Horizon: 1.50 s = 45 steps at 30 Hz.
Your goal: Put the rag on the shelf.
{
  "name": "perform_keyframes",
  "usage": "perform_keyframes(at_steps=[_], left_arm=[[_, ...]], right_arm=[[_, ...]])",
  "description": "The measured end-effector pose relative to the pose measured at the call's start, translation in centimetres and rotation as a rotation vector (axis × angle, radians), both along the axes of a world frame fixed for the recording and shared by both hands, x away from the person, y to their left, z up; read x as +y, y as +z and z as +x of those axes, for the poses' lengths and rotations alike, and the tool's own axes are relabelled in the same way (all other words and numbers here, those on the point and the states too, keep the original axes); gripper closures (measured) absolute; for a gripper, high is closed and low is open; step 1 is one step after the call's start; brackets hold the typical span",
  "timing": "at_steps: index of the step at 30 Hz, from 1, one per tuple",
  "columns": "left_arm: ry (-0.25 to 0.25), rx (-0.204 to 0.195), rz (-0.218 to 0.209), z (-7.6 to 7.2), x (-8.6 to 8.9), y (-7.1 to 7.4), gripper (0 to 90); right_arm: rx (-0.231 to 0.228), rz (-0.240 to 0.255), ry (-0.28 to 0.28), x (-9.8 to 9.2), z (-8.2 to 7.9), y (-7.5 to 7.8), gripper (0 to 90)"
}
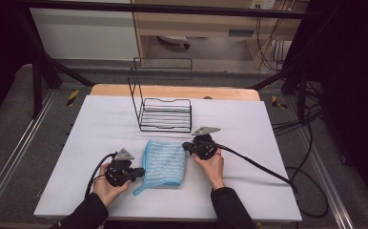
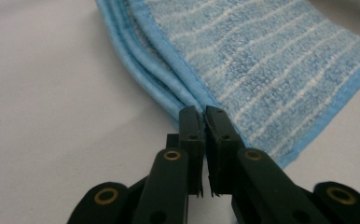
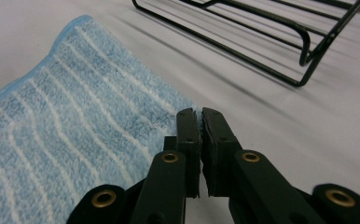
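I work at a white table (image 1: 249,143) w/ a folded blue striped towel (image 1: 164,163) lying flat near my edge, just in front of a black wire rack (image 1: 165,114). My left gripper (image 2: 201,113) is pinched tight on the towel's stacked hem at its near-left corner; my right gripper (image 3: 197,114) is clamped on the far-right corner. To do the lift well, I judge both hands should rise together, evenly, keeping all layers caught. Both hands sit low, palms on the grips, jaws pointing inward toward the towel.
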State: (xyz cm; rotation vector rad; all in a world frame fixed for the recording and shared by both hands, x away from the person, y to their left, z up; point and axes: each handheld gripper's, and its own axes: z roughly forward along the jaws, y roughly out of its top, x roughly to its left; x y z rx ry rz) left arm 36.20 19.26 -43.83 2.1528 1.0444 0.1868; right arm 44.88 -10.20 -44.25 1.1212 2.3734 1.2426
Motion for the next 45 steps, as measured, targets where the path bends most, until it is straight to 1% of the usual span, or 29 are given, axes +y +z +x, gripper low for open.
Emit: perform_keyframes(at_steps=[4,5,7,9,10,11,12,13,14,15,16,17,18,19,20,21,24,25,27,28,29,32,34,37,38,39,41,43,45], left_arm=[[0.000,-0.016,0.008,-0.3,-0.2,-0.1,85.2],[0.001,-0.018,0.009,-0.3,-0.2,-0.1,84.7],[-0.003,-0.024,0.011,-0.3,-0.2,-0.1,83.6],[-0.007,-0.030,0.013,-0.2,-0.1,-0.1,81.0],[-0.004,-0.031,0.014,-0.2,0.0,0.1,81.0],[-0.006,-0.039,0.016,-0.2,0.2,0.2,77.1],[-0.005,-0.048,0.019,-0.2,0.3,0.4,77.1],[-0.004,-0.057,0.021,-0.2,0.5,0.6,74.2],[-0.002,-0.062,0.020,-0.1,0.6,0.8,66.8],[0.001,-0.071,0.022,0.0,0.8,1.0,66.8],[0.007,-0.079,0.018,0.1,1.0,1.1,57.6],[0.010,-0.079,0.015,0.3,1.2,1.3,53.1],[0.011,-0.082,0.013,0.6,1.4,1.4,53.1],[0.014,-0.083,0.011,0.8,1.5,1.6,45.7],[0.019,-0.084,0.006,1.0,1.7,1.7,45.7],[0.021,-0.085,0.001,1.2,1.8,1.8,41.5],[0.021,-0.097,0.003,1.6,2.0,2.2,34.4],[0.020,-0.101,0.001,1.8,2.0,2.3,30.2],[0.012,-0.095,0.004,2.2,2.1,2.5,25.1],[0.013,-0.093,-0.002,2.4,2.0,2.5,25.1],[0.005,-0.092,0.000,2.6,2.0,2.6,22.3],[0.007,-0.098,-0.005,3.2,1.9,2.8,15.6],[0.017,-0.099,-0.011,3.7,1.7,2.9,12.5],[0.023,-0.109,-0.009,4.4,1.4,3.2,10.3],[0.025,-0.117,-0.013,4.5,1.3,3.3,10.2],[0.023,-0.123,-0.017,4.7,1.1,3.3,10.2],[0.020,-0.123,-0.003,5.3,0.8,3.5,9.9],[0.027,-0.125,0.006,5.9,0.5,3.6,10.2],[0.054,-0.128,0.002,6.6,0.1,3.5,12.5]], right_arm=[[-0.011,0.003,0.007,0.3,0.5,-0.3,86.3],[-0.003,0.002,0.005,0.4,0.7,-0.6,85.8],[-0.008,-0.004,0.001,0.4,0.8,-0.9,83.7],[-0.016,-0.005,-0.004,0.4,0.7,-0.8,80.4],[-0.016,-0.005,-0.004,0.4,0.7,-0.8,80.4],[-0.031,0.001,-0.009,0.2,0.4,-0.3,73.2],[-0.031,0.001,-0.009,0.2,0.4,-0.3,73.2],[-0.035,0.009,-0.005,0.1,0.3,0.1,69.2],[-0.040,0.025,-0.002,-0.2,0.0,0.9,62.0],[-0.040,0.025,-0.002,-0.2,0.0,0.9,62.0],[-0.041,0.032,0.010,-0.5,-0.4,1.6,51.4],[-0.038,0.031,0.019,-0.7,-0.6,1.8,47.3],[-0.038,0.031,0.019,-0.7,-0.6,1.8,47.3],[-0.038,0.022,0.033,-1.0,-1.1,2.2,38.6],[-0.038,0.022,0.033,-1.0,-1.1,2.2,38.6],[-0.035,0.018,0.042,-1.1,-1.4,2.4,34.9],[-0.033,0.050,0.049,-2.0,-2.1,2.4,27.3],[-0.022,0.062,0.044,-2.8,-2.4,2.4,21.0],[-0.018,0.062,0.036,-3.5,-2.7,2.4,17.6],[-0.018,0.062,0.036,-3.5,-2.7,2.4,17.6],[-0.016,0.060,0.030,-3.8,-2.9,2.4,14.8],[0.001,0.062,0.024,-4.8,-3.5,2.4,10.0],[0.000,0.072,0.019,-5.4,-3.9,2.4,8.1],[0.003,0.079,0.011,-6.1,-4.5,2.2,5.3],[0.006,0.082,0.001,-6.4,-4.9,2.0,4.5],[0.006,0.082,0.001,-6.4,-4.9,2.0,4.5],[0.009,0.088,-0.006,-6.8,-5.3,1.7,4.5],[0.010,0.089,-0.012,-7.1,-5.5,1.4,4.7],[0.019,0.092,-0.018,-7.3,-5.7,1.1,5.1]])
